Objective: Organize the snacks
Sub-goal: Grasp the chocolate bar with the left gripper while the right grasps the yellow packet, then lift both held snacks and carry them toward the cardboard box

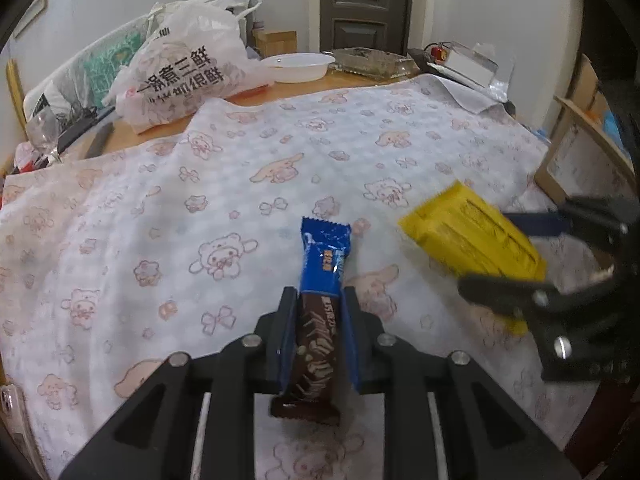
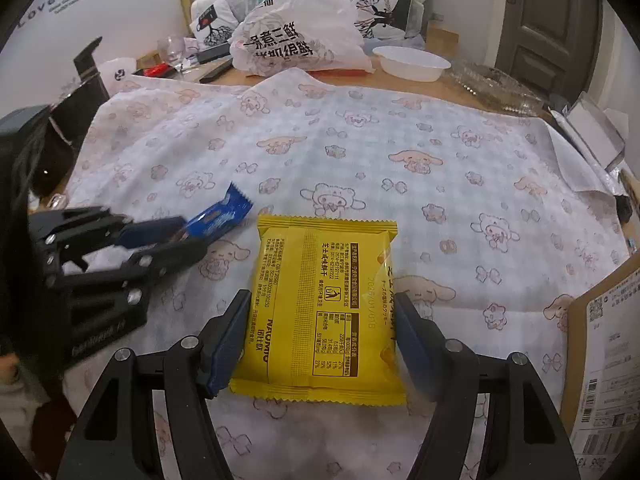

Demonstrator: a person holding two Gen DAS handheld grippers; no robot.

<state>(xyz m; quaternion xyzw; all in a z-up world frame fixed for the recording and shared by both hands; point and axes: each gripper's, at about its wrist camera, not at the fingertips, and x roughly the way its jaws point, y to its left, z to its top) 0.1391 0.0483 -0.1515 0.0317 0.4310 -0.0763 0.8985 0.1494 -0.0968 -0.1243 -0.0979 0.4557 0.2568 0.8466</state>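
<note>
My left gripper [image 1: 318, 300] is shut on a blue and brown snack bar [image 1: 322, 280] and holds it above the patterned cloth [image 1: 200, 200]. The bar's blue end sticks out forward. My right gripper [image 2: 322, 308] is shut on a yellow biscuit packet [image 2: 324, 304], printed back side up. In the left wrist view the right gripper [image 1: 516, 256] and the yellow packet [image 1: 472, 236] are at the right. In the right wrist view the left gripper [image 2: 188, 236] and the blue bar [image 2: 222, 216] are at the left.
A white plastic bag with black lettering [image 1: 180, 68] and a white bowl [image 1: 298, 67] stand at the table's far side, beside a clear plastic tray [image 1: 372, 62]. A cardboard box [image 2: 604, 352] stands at the right edge. A wine glass [image 2: 172, 50] is at the far left.
</note>
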